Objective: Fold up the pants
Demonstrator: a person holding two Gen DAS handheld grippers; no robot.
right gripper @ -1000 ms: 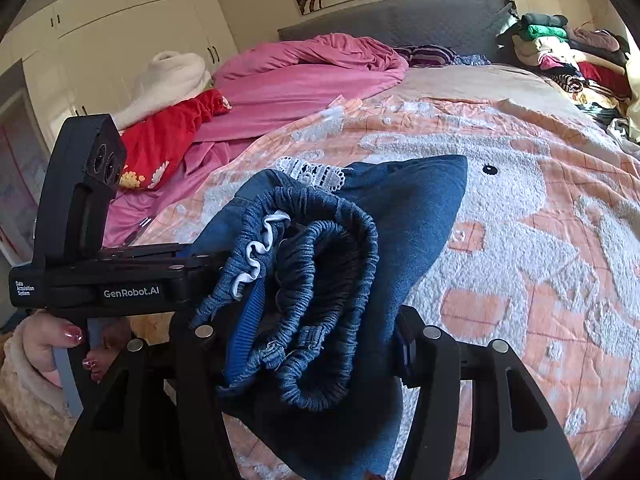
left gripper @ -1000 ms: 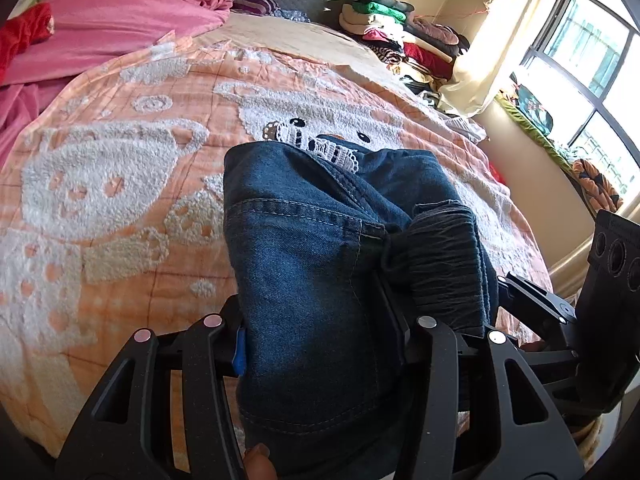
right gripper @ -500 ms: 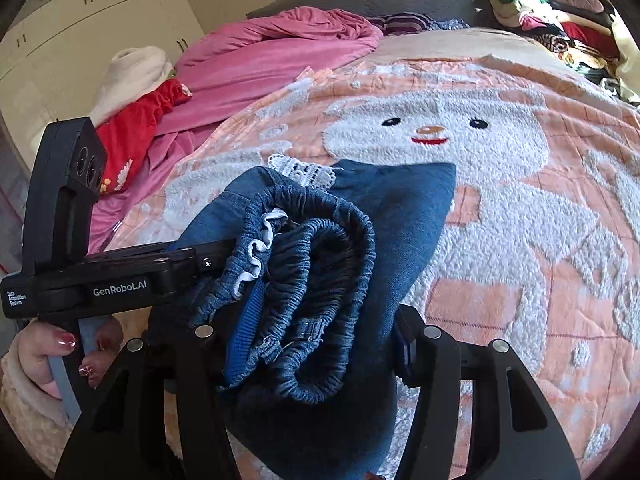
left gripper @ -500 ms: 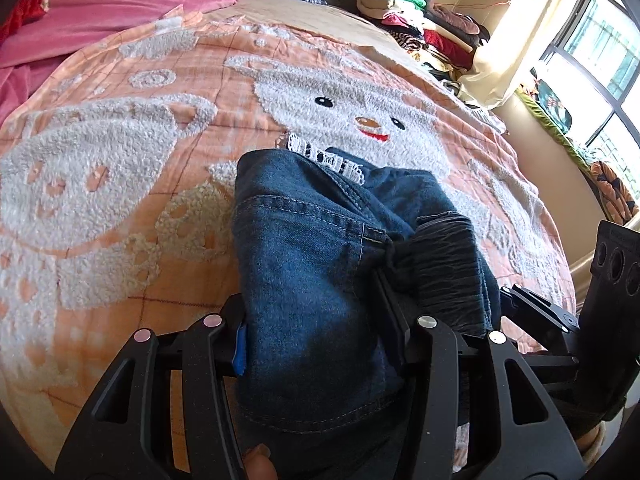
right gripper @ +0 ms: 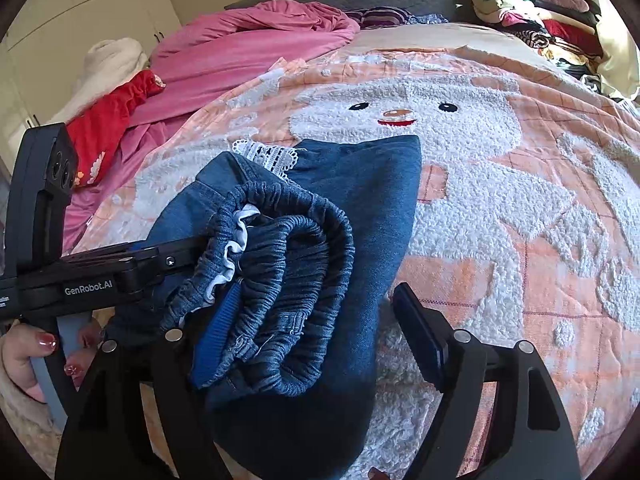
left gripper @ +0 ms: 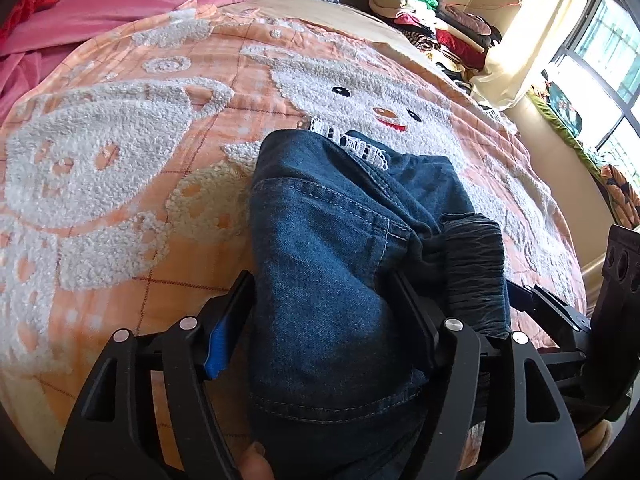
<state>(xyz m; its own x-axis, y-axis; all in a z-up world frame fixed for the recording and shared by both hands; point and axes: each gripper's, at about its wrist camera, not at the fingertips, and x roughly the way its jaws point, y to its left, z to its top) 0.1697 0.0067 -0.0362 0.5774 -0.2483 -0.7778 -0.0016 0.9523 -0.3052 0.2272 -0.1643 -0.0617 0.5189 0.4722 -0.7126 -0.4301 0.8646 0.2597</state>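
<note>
Right wrist view: we judge the folded pants [right gripper: 352, 200] soft, limp denim; both grippers' fingers [right gripper: 420, 332] just opened, releasing; regrip the thick elastic waistband [right gripper: 288, 264].

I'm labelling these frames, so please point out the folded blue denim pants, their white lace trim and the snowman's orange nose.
folded blue denim pants [left gripper: 320, 280]: left wrist view, upper denim layer.
white lace trim [right gripper: 268, 158]: right wrist view, middle of the lace.
snowman's orange nose [right gripper: 397, 113]: right wrist view, nose centre.
</note>
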